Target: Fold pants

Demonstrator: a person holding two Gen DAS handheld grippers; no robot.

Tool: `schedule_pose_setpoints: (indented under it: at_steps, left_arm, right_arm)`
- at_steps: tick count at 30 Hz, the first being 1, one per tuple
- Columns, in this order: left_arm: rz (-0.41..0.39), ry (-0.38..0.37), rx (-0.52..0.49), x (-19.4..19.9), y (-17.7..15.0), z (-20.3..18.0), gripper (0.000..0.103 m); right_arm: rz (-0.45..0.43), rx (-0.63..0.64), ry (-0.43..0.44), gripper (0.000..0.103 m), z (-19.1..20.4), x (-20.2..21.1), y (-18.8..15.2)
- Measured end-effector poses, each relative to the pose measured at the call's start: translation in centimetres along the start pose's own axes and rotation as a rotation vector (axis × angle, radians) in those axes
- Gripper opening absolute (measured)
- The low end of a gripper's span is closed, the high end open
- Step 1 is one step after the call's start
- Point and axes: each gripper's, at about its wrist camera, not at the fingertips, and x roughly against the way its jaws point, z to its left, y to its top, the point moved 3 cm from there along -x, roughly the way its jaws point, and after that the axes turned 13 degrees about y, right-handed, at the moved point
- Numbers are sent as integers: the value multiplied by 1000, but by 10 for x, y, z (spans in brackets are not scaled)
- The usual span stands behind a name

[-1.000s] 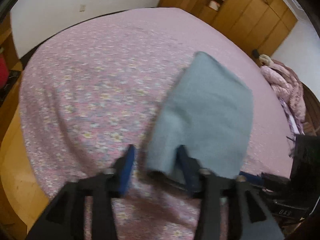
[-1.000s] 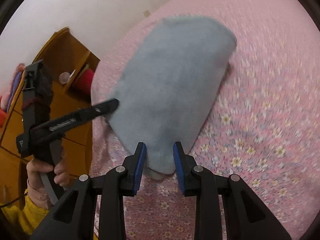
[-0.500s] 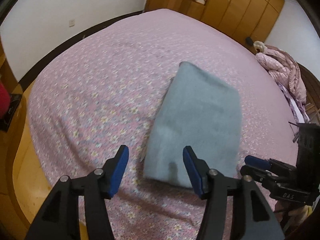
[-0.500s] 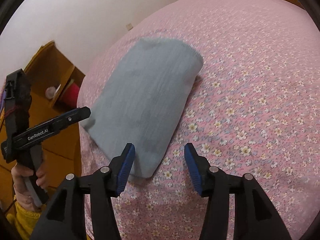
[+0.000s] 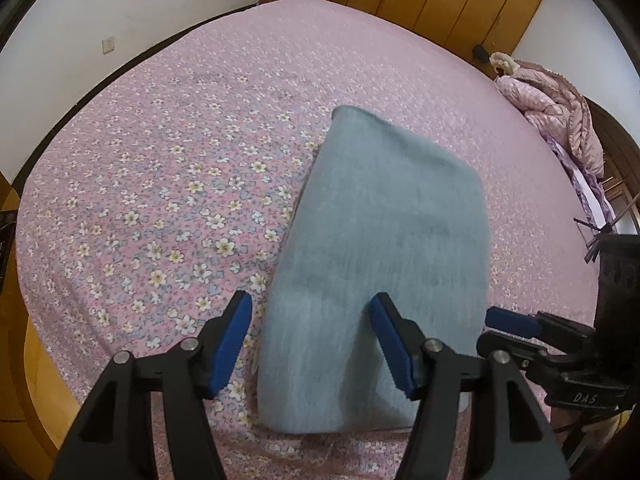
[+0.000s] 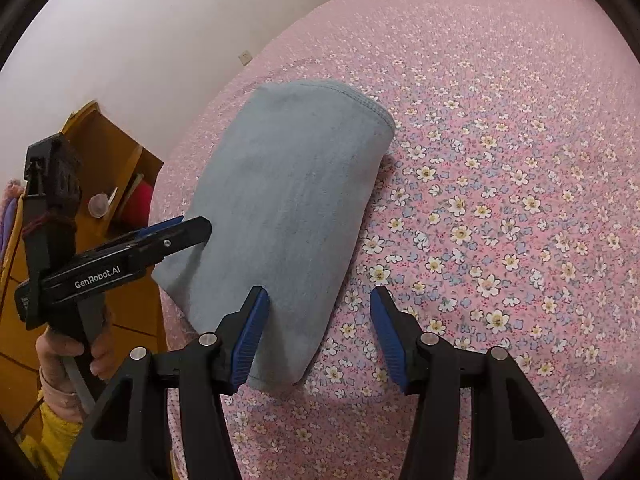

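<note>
On the floral bedspread [image 5: 168, 184], left wrist view: pants [image 5: 384, 248] lie folded into a compact grey-blue rectangle near the bed's near edge. Left gripper [image 5: 310, 340] hovers over the pants' near end, jaws opening, pads clear of the cloth; looks like a release. Right wrist view: right gripper [image 6: 316, 332] jaws apart, straddling the pants' [image 6: 288, 208] near-right corner, nothing clamped. Fold looks finished.
</note>
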Motion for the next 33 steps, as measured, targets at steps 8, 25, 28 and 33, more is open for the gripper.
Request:
schedule_pose_setpoints:
  at_steps: [8, 25, 28, 33]
  left_arm:
    - [8, -17, 2, -14, 7, 0, 72]
    - [-15, -69, 39, -28, -4, 15, 83]
    - [-23, -69, 37, -28, -8, 18, 83]
    - [-27, -73, 38, -25, -12, 12, 83]
  right_arm:
    - [0, -7, 25, 54, 1, -12, 10]
    - [-36, 68, 66, 71, 4, -41, -6]
    - [-41, 52, 78, 71, 1, -39, -6]
    - [-59, -13, 97, 68, -12, -23, -7]
